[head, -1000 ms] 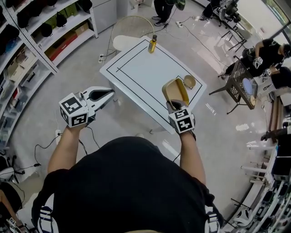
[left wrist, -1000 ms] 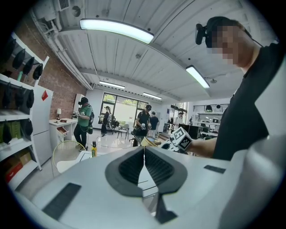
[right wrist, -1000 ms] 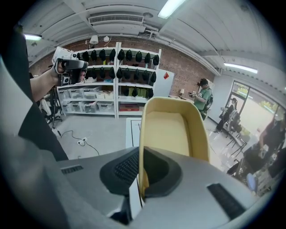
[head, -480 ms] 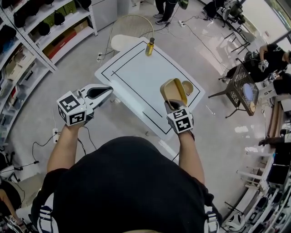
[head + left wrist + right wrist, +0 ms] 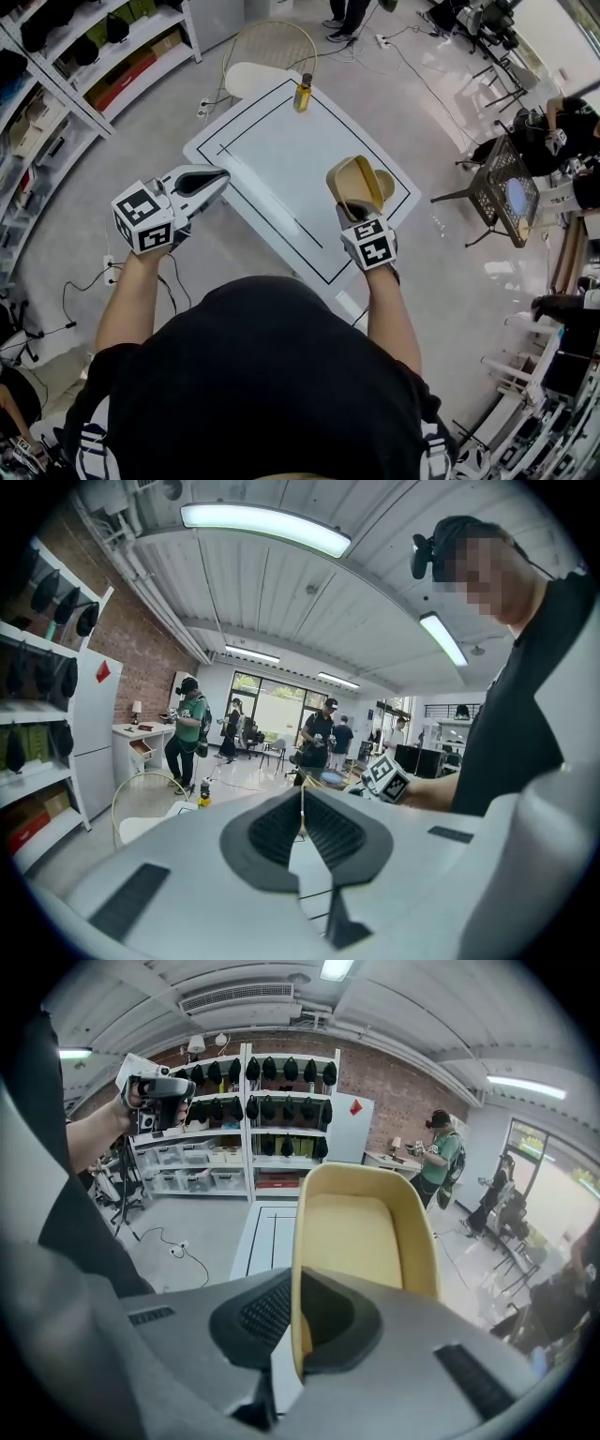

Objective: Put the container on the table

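Over table (image 5: 272, 159) edge, R gripper (image 5: 351, 214) clamps container (image 5: 354, 183), prob. tilted; L gripper (image 5: 217, 176) fingers (image 5: 270, 832) closed.

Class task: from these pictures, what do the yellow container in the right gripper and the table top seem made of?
The container looks like plastic, matte tan-yellow: a thin, even wall and a rounded, moulded rim. The table top is probably laminate or painted board, smooth white: flat and uniform in colour. The pictures leave the exact material open.
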Demonstrator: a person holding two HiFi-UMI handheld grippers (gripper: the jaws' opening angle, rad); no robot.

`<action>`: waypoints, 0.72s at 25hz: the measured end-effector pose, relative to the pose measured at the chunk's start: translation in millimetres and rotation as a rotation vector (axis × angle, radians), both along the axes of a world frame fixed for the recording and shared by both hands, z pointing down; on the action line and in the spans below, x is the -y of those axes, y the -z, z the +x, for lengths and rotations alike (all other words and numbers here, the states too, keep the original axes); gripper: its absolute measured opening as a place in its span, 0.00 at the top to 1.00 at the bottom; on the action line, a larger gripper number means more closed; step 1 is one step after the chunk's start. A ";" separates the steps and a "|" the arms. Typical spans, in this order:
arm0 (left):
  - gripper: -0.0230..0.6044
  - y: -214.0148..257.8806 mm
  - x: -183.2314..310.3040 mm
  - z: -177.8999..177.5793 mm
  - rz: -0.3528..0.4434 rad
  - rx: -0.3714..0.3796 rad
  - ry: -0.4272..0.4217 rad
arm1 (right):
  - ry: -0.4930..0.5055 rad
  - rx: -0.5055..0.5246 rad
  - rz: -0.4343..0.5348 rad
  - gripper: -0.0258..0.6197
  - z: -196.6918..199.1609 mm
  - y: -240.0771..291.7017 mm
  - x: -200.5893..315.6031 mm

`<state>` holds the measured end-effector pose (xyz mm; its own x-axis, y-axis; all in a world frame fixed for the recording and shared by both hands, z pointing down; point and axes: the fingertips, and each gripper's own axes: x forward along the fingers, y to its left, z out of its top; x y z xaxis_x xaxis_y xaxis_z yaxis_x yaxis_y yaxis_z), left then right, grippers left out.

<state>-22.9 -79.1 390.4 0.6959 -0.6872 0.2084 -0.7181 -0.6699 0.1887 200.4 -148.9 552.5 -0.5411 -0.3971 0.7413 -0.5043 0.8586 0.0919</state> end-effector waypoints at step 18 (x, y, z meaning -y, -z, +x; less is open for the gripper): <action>0.95 2.8 9.8 28.9 0.035 -0.012 -0.021 | 0.004 0.006 0.045 0.95 17.3 18.5 25.5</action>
<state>6.1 -88.9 387.6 0.7123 -0.6795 0.1756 -0.7018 -0.6909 0.1736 217.7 -174.3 534.1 -0.5476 -0.4274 0.7193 -0.5012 0.8560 0.1270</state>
